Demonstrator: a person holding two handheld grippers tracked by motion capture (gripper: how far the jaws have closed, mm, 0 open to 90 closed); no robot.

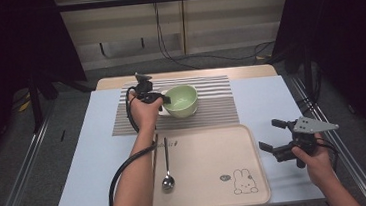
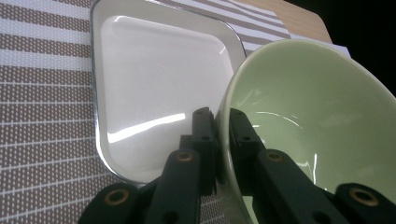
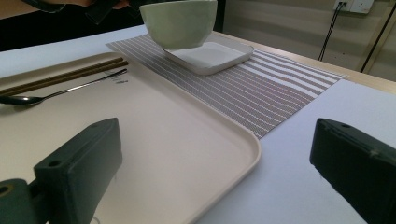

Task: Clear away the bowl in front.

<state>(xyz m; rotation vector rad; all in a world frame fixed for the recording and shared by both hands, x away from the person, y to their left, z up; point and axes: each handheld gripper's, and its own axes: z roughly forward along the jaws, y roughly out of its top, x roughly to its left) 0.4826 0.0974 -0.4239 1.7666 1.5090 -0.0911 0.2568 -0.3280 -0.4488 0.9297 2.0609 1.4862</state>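
The desk [image 1: 95,156] carries one beige tray [image 1: 213,180], one striped placemat [image 1: 211,108] and one white square plate [image 2: 154,84]. The right gripper view shows the pale green bowl [image 3: 180,21], glossy and empty, raised above the plate, plus two chopsticks [image 3: 60,77] beside one spoon [image 1: 167,179]. The left gripper [image 2: 223,123] is clamped on the bowl's rim; the right gripper [image 1: 274,136] stands released.

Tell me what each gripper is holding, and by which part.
The left gripper holds the green bowl by its rim, one jaw inside the wall and one outside, lifted above the white plate. The right gripper is open and holds nothing.
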